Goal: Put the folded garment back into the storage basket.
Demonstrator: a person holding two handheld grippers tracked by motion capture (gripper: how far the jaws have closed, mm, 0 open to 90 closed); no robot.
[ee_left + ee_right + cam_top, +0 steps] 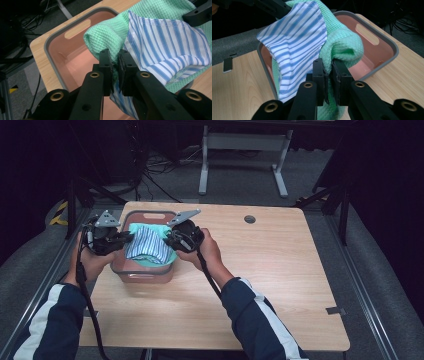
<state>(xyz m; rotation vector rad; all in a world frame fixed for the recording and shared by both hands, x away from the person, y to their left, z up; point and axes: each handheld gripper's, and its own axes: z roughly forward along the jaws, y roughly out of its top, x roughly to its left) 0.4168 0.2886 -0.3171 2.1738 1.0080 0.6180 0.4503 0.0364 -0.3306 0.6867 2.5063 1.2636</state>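
Left of centre in the high view, the cloth bundle [148, 245] hangs over the pink bin [143, 273], stretched between the left hand-held gripper [127, 239] and the right hand-held gripper [169, 239], each clamped on one end.

Cloths [148, 245] crowd bin [150, 213]; table [270, 265] rightward lies open.

Cloths [148, 245] cover most of the bin [143, 276] floor. Counter [260, 285] near edge partly hidden behind both sleeves. In the left gripper view, striped cloth [165, 50] runs off the right edge.
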